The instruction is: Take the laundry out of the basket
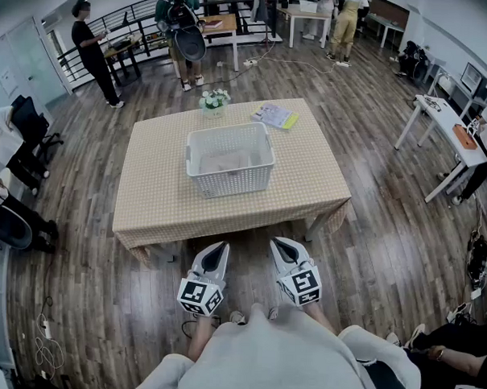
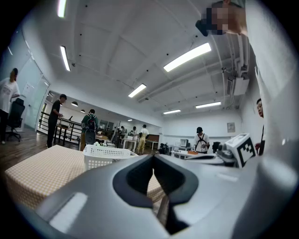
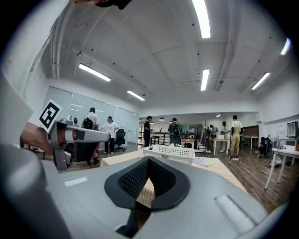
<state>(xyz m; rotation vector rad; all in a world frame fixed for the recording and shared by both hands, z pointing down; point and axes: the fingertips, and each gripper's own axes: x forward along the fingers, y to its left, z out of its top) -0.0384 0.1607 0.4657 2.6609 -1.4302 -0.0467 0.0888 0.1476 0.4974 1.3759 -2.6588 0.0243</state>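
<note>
A white plastic laundry basket (image 1: 229, 174) stands in the middle of a table with a beige checked cloth (image 1: 154, 202). Pale laundry (image 1: 228, 159) lies inside it. Both grippers hang in front of the table's near edge, well short of the basket, pointing toward it. My left gripper (image 1: 222, 247) has its jaws together with nothing between them. My right gripper (image 1: 278, 244) is shut and empty too. The basket (image 2: 105, 156) shows ahead and to the left in the left gripper view, and the basket (image 3: 169, 153) shows straight ahead in the right gripper view.
A small pot of flowers (image 1: 214, 102) and a booklet (image 1: 274, 115) lie at the table's far edge. Several people stand at the back of the room. White desks (image 1: 446, 118) line the right side, and office chairs (image 1: 25, 132) stand at the left.
</note>
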